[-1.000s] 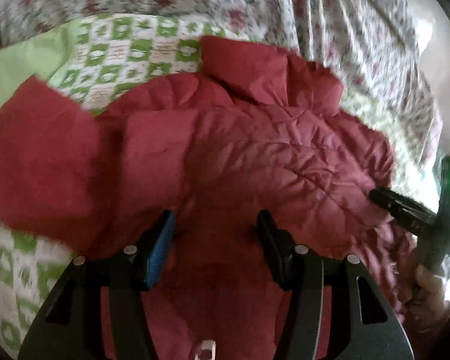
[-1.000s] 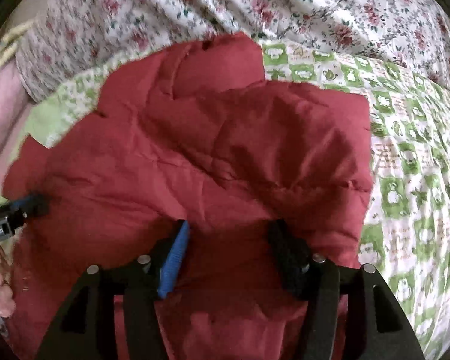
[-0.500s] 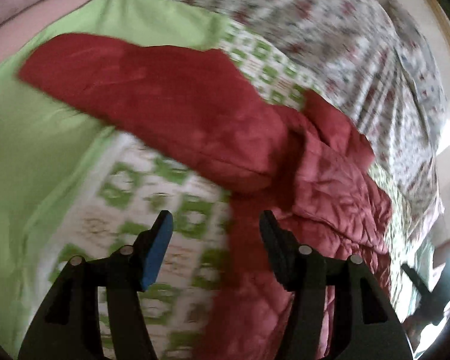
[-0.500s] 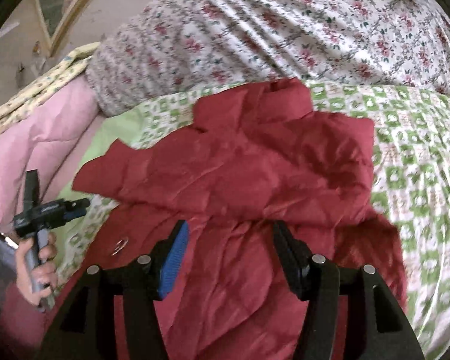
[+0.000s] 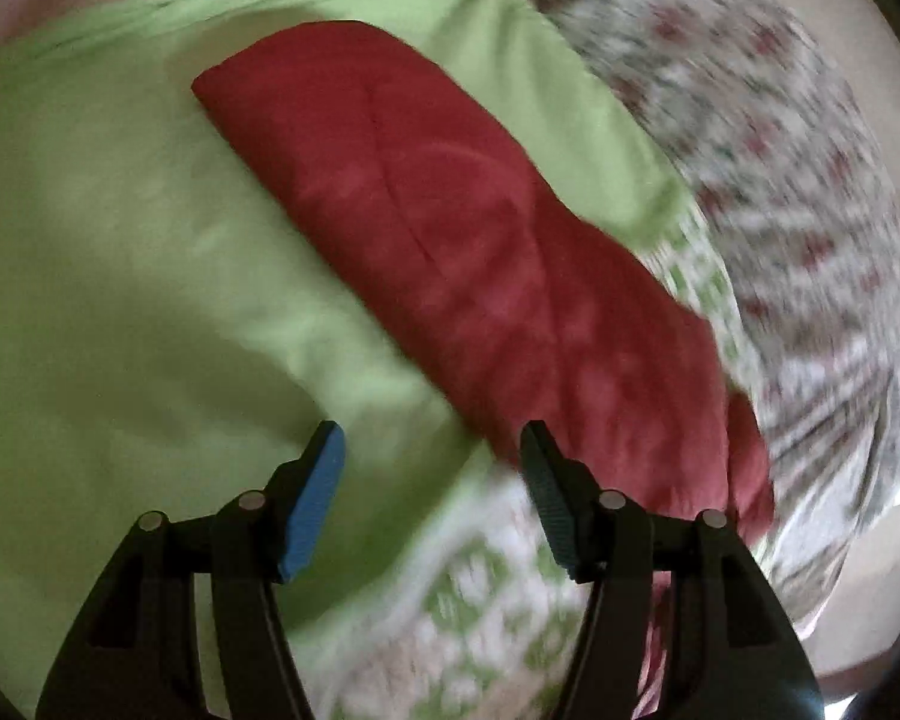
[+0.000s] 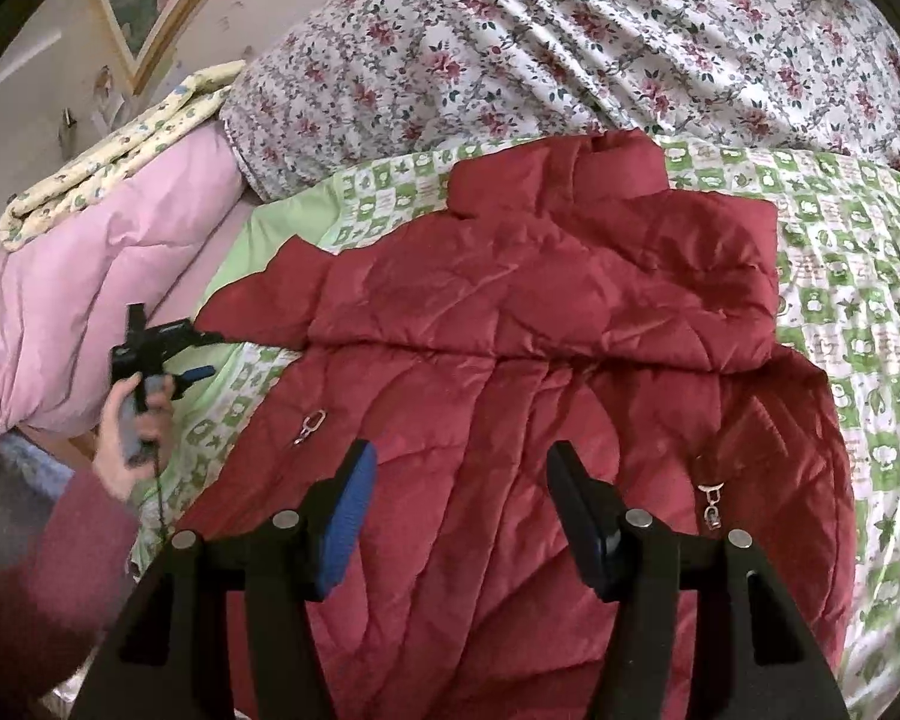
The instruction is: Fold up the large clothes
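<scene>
A dark red quilted jacket (image 6: 540, 360) lies spread on the bed, collar at the far end, one sleeve folded across its chest and the other sleeve (image 5: 450, 228) stretched out to the left over the green sheet. My left gripper (image 5: 432, 480) is open and empty, just short of that sleeve; in the right wrist view it (image 6: 201, 354) sits at the sleeve's cuff, held in a hand. My right gripper (image 6: 459, 510) is open and empty, hovering above the jacket's lower body.
A green sheet (image 5: 120, 240) and a green-and-white checked blanket (image 6: 858, 276) cover the bed. A floral quilt (image 6: 570, 48) is piled at the far end. A pink duvet (image 6: 90, 300) with a folded yellow cloth (image 6: 120, 162) on it lies at the left.
My left gripper swung off the jacket body out to the left sleeve end. My right gripper pulled back and up, so the whole jacket shows now.
</scene>
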